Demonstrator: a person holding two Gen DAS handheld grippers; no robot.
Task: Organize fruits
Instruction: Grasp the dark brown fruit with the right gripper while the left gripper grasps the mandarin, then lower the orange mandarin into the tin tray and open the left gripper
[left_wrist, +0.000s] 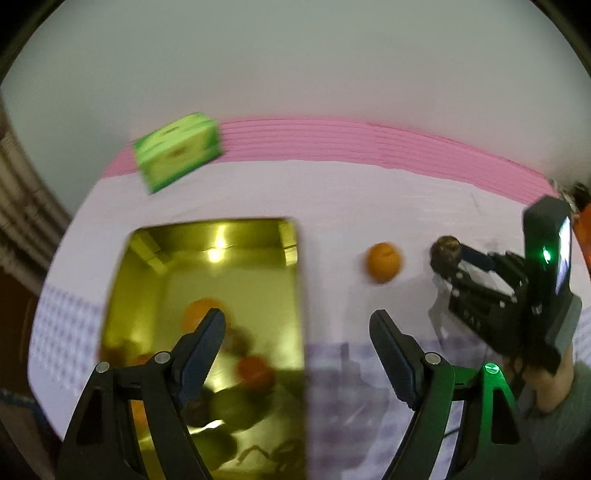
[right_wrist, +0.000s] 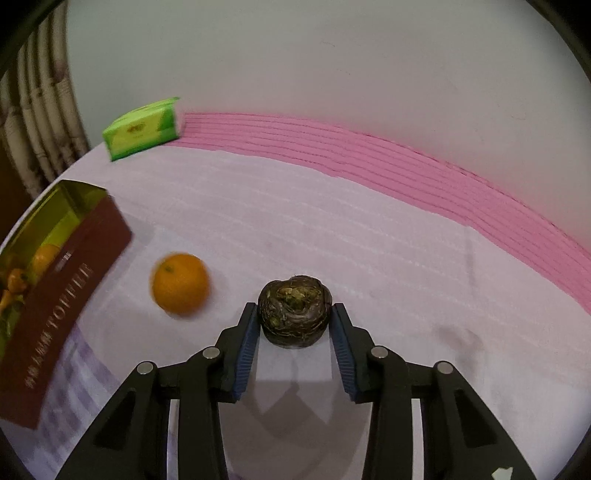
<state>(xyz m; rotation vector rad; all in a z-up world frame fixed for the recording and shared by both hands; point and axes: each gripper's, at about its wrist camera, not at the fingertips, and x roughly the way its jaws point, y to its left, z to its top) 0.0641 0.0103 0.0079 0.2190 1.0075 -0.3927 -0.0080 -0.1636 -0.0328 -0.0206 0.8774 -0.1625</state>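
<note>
- Right gripper (right_wrist: 294, 312) pinches dark brown fruit (right_wrist: 294, 313) between both pads, on my pale cloth (right_wrist: 332, 221).
- Orange (right_wrist: 180, 283) lies just left of it, beside the tin (right_wrist: 62, 295).
- Left gripper (left_wrist: 297, 332) spread, over tin's right edge.

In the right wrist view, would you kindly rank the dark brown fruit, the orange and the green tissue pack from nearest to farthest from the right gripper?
1. Dark brown round fruit, between the right gripper jaws.
2. Round orange, on the left.
3. Green tissue pack, far left, at the back.
</note>
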